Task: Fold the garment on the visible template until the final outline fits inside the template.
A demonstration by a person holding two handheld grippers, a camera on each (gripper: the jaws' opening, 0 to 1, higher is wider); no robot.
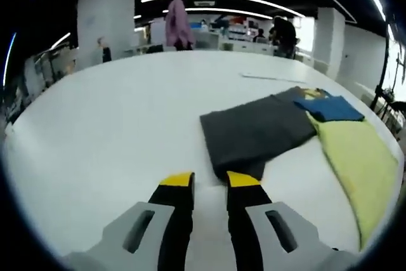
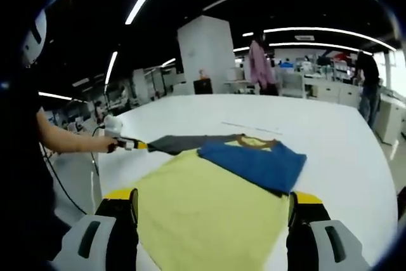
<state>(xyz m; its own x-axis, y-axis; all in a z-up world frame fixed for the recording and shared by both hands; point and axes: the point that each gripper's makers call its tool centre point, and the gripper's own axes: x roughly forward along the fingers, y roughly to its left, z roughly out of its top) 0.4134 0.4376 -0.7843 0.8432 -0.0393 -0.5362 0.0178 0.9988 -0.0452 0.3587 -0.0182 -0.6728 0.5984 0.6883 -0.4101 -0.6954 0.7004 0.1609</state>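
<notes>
While its yellow-tipped black jaws are standing a little apart with nothing between them, the left gripper [image 1: 210,181] is hovering released over the white table [image 1: 108,131], its right jaw tip sitting just at the near corner of the dark grey cloth [image 1: 257,132]. That grey cloth is lying flat, running away to the far right, where the folded blue garment [image 1: 328,107] is resting across its far end and across the far edge of the yellow-green template [image 1: 361,163], which is stretching along the right side.

In the right gripper view, the right gripper [image 2: 212,211] is holding its jaws spread wide and empty, one at each side of the yellow-green template [image 2: 203,214] lying beneath them. The blue garment [image 2: 254,162], with a yellow collar showing at its far edge, is lying on the template's far end. Further left, the left gripper [image 2: 130,145], carried by a person's hand [image 2: 109,145], is sitting at the corner of the grey cloth [image 2: 184,143]. Several people [image 2: 259,65] are standing far off beyond the table [image 2: 330,131].
</notes>
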